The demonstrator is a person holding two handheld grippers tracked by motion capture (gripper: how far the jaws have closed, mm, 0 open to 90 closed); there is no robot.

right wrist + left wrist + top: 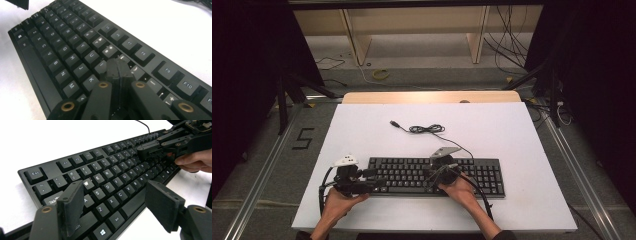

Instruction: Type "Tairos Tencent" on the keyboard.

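Observation:
A black keyboard lies across the near half of the white table. My left gripper hovers at the keyboard's left end. In the left gripper view its jaws stand wide open over the keyboard, above the lower letter rows, with nothing between them. My right gripper is over the keyboard's middle. In the right gripper view its jaws are pressed together, tips down on the keys of the keyboard near K and I. The left gripper view shows that right gripper from the side, held by a hand.
The keyboard's cable lies coiled on the table behind it, its plug free. A wooden board edges the table's far side. Black frames and floor cables stand beyond. One jaw of the left gripper shows at the right gripper view's top left.

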